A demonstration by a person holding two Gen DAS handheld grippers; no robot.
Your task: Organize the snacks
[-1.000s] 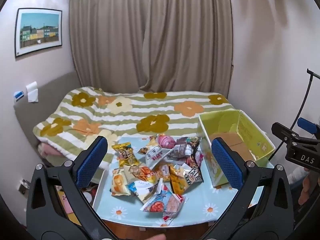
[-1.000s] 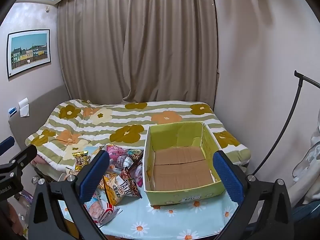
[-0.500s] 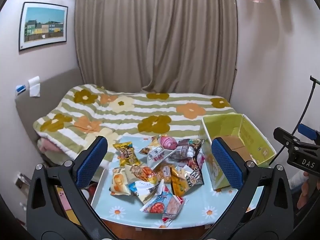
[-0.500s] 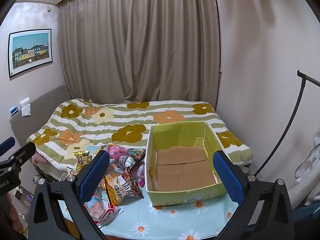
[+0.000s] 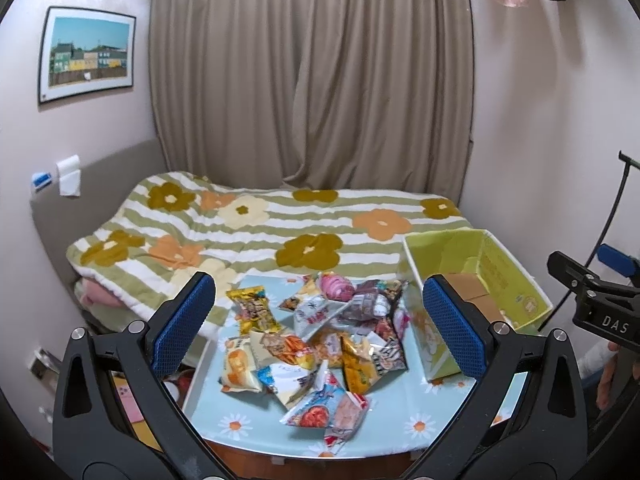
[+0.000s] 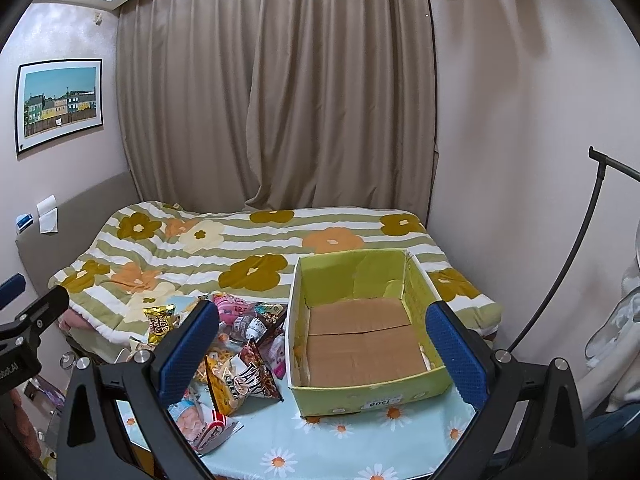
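A heap of several snack packets (image 5: 320, 340) lies on a small table with a light-blue daisy cloth (image 5: 420, 428). The same snack packets (image 6: 244, 364) show at the left in the right wrist view. Right of the heap stands an open yellow-green cardboard box (image 6: 368, 392), its brown floor bare; that box (image 5: 516, 292) appears at the right in the left wrist view. My left gripper (image 5: 318, 328) hangs open above and before the heap, holding nothing. My right gripper (image 6: 324, 352) is open too, raised in front of the box.
A bed with a striped flower blanket (image 5: 260, 232) lies directly behind the table, backed by beige curtains (image 5: 312, 80). A thin black stand (image 6: 568, 296) rises at the right by the wall. Clutter sits on the floor left of the table (image 5: 132, 408).
Both wrist views have tilted slightly so the table and bed sit a little lower in frame. Packets and box have not moved; both grippers stay open.
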